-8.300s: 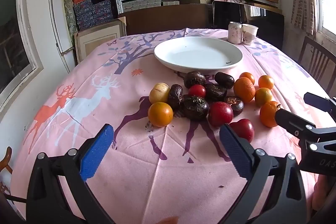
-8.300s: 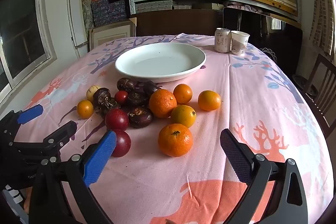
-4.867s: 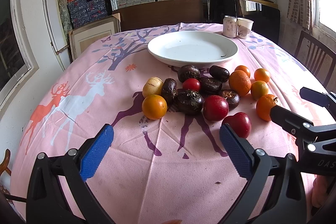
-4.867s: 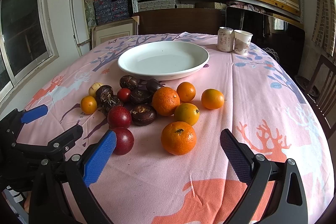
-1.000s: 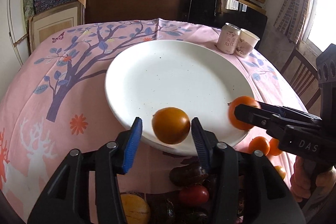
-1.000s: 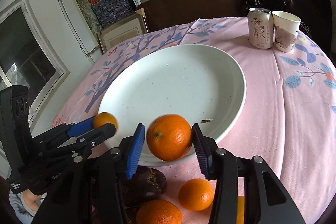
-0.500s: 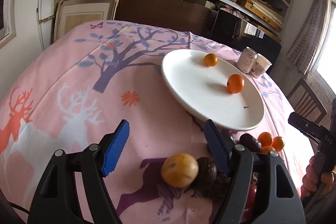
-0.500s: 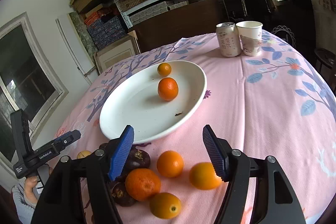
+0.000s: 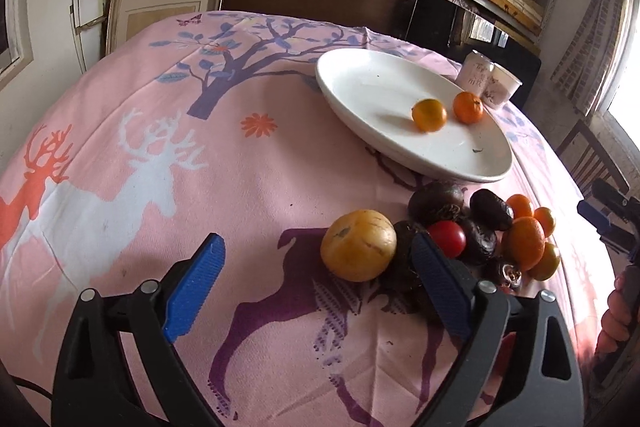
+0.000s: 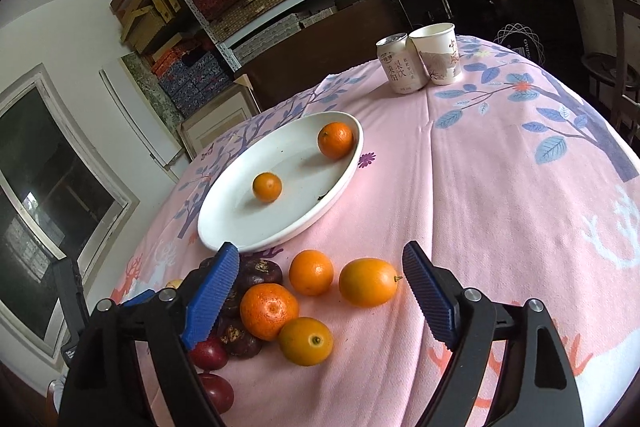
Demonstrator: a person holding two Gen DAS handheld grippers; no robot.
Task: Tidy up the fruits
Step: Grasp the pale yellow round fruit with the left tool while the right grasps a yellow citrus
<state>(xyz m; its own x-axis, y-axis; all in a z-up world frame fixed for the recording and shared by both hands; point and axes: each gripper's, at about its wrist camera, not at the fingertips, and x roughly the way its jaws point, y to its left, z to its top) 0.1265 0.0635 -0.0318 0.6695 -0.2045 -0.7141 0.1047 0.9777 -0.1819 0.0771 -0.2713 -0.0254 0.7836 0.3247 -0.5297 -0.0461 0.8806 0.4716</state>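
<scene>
Left gripper (image 9: 316, 289): jaws spread wide with nothing between the blue pads, hovering over the pink tablecloth (image 9: 224, 163) just short of the fruit pile.
Right gripper (image 10: 320, 297): also wide apart and holding nothing, poised above the oranges that lie on the cloth.
Plate (image 10: 224, 227): white and shallow, sitting on the tablecloth beyond the pile, with two fruits in it.
In the plate: a small orange (image 10: 267, 187) near the middle and a larger tangerine (image 10: 335, 140) close to the far rim, the two apart from each other (a dark speck lies near the plate's rim).
Yellow fruit (image 9: 359, 245): round and dull-skinned, at the near left edge of the pile, touching a dark brown fruit (image 9: 404, 259) behind it.
Pile on the cloth: a small red fruit (image 9: 448, 238) wedged among dark wrinkled fruits, with several oranges (image 10: 269, 311) clustered on the right side.
Nearest the right gripper: an oval yellow-orange fruit (image 10: 368, 281) between its open fingers.
Background: a drink can (image 10: 400, 65) and a paper cup (image 10: 438, 53) standing side by side, touching, at the far edge of the table.
</scene>
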